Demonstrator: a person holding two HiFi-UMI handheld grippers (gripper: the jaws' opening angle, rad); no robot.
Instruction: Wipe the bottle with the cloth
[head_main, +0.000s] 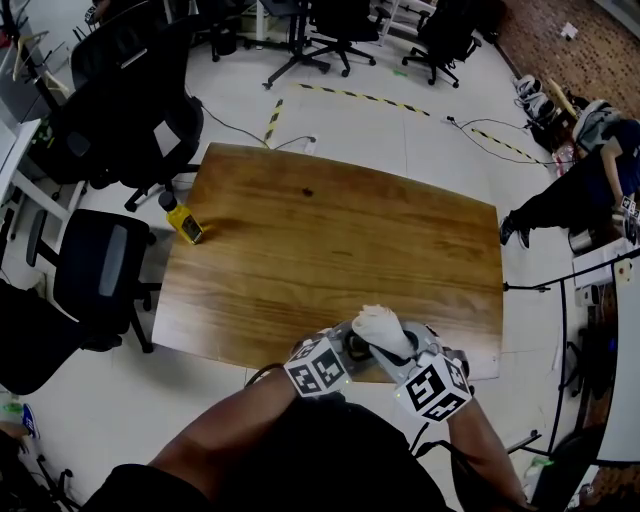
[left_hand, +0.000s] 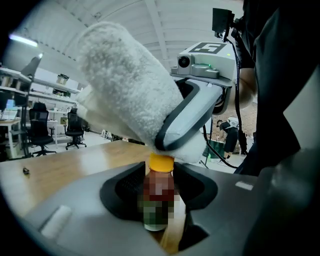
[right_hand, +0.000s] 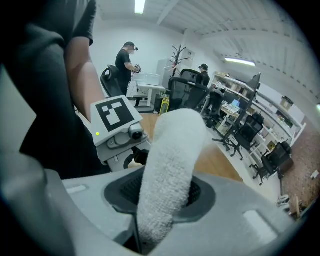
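1. Gripping bottle: left gripper, fingers closed on its body, at bench near edge.
2. Right gripper fingers clamp rolled white cloth; cloth sits against yellow cap.

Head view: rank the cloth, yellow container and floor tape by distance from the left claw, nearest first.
1. The cloth: just right of the left claw.
2. The yellow container: at the table's left edge.
3. The floor tape: on the floor, past the table's far edge.
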